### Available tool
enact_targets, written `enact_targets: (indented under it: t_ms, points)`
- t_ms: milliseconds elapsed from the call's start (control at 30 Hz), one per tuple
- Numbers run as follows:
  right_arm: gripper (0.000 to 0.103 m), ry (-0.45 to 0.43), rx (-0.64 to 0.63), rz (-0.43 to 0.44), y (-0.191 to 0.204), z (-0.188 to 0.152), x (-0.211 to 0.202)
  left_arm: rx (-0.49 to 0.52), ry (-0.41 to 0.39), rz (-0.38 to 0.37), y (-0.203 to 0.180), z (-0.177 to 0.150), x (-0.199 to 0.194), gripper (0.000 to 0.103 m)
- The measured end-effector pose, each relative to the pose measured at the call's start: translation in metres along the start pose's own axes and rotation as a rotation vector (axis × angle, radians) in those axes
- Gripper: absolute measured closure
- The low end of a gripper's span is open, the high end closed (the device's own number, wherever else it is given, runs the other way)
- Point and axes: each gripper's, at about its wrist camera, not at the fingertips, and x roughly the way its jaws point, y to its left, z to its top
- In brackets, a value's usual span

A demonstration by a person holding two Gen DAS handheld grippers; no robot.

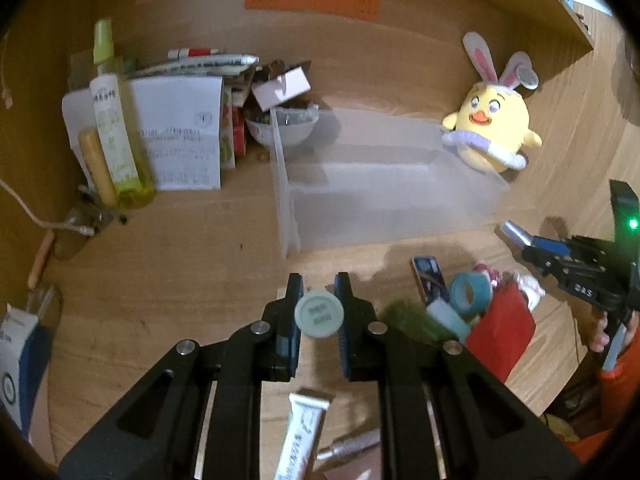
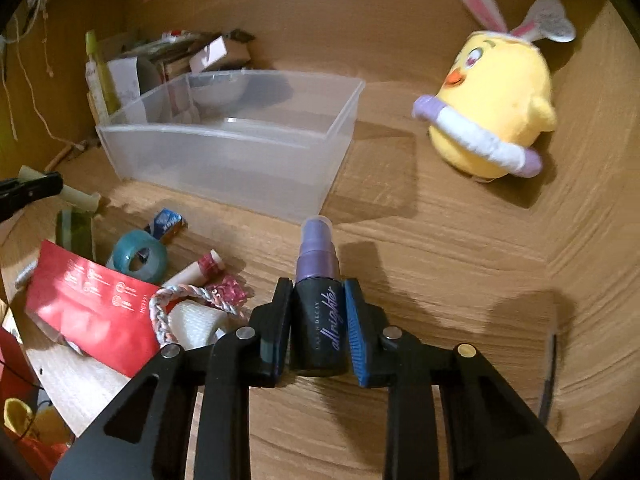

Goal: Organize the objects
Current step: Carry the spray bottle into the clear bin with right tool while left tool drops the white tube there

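Observation:
My left gripper (image 1: 319,283) is shut on a pale tube whose round grey-green cap (image 1: 319,317) faces the camera; it hangs above the wooden desk. In the right wrist view that left gripper (image 2: 32,188) shows at the left edge with the cream tube (image 2: 80,197) sticking out. My right gripper (image 2: 318,286) is shut on a small black spray bottle (image 2: 320,320) with a purple top, held just in front of a clear plastic bin (image 2: 224,136). The bin (image 1: 380,200) holds nothing. The right gripper (image 1: 516,240) also appears at the right of the left wrist view.
A loose pile lies left of the right gripper: a teal tape roll (image 2: 138,260), a red packet (image 2: 92,308), a lip balm (image 2: 200,270), a braided cord (image 2: 180,296). A yellow chick plush (image 2: 492,108) sits at the back right. Bottles and papers (image 1: 120,128) stand behind the bin's left.

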Motion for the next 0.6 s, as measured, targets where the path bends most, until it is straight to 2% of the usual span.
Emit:
enact_targets:
  t_ms: [333, 467, 600]
  points:
    - [0.080, -0.187, 0.023, 0.033, -0.001, 0.030, -0.055, 0.018, -0.119, 0.008, -0.004, 0.044, -0.029, 0.088]
    - [0.080, -0.230, 0.003, 0.050, 0.008, 0.053, -0.058, 0.022, -0.168, -0.001, -0.006, 0.067, -0.039, 0.088]
    - [0.080, -0.225, -0.015, 0.061, 0.020, 0.076, -0.045, 0.027, -0.179, -0.007, -0.012, 0.087, -0.033, 0.088]
